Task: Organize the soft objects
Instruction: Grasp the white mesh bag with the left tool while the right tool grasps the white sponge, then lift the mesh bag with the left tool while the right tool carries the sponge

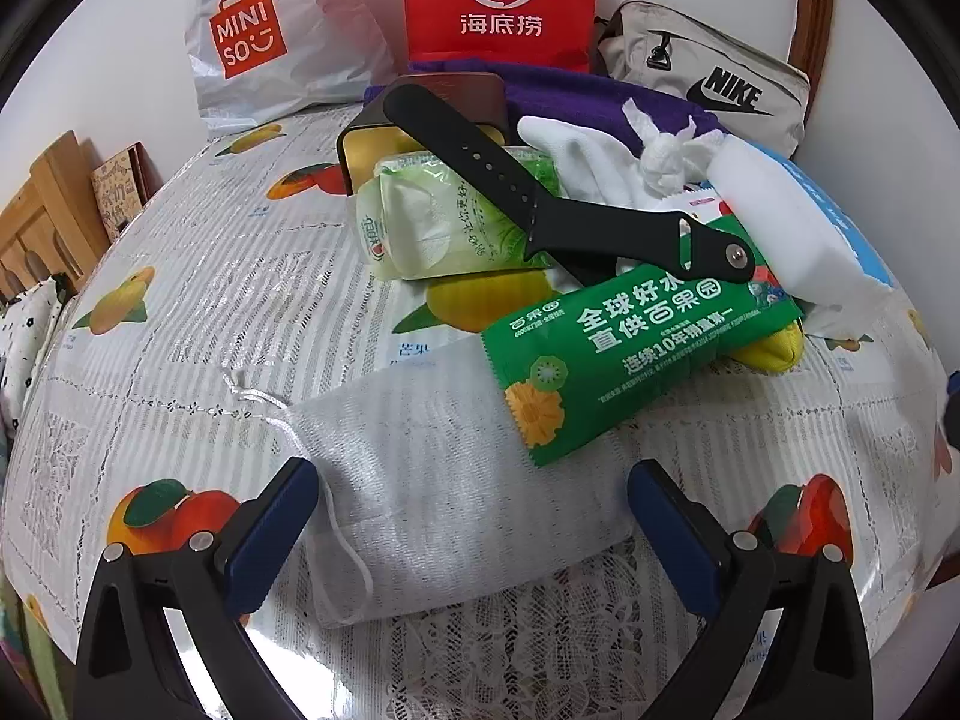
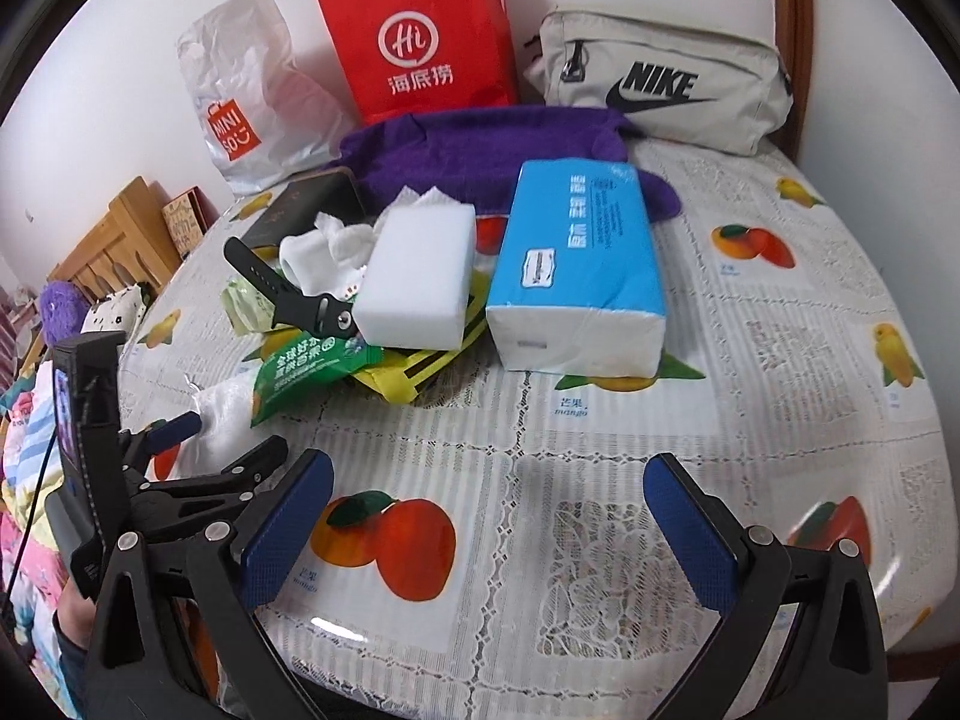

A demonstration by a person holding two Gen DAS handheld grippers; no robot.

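Observation:
A white gauze mask with an ear loop lies flat on the tablecloth, and my left gripper stands open with its blue pads on either side of it, not touching. A green wipes packet rests on the mask's far end. Behind it are a black watch strap, a pale green tissue pack, a white sponge block, a blue tissue pack, white cloth and a purple towel. My right gripper is open over bare tablecloth, nearer than the pile. The left gripper shows at its left.
A red paper bag, a white Miniso bag and a beige Nike pouch stand against the back wall. A dark tin box sits by the pile. A wooden chair is at the left. The fruit-print tablecloth is bare at the right.

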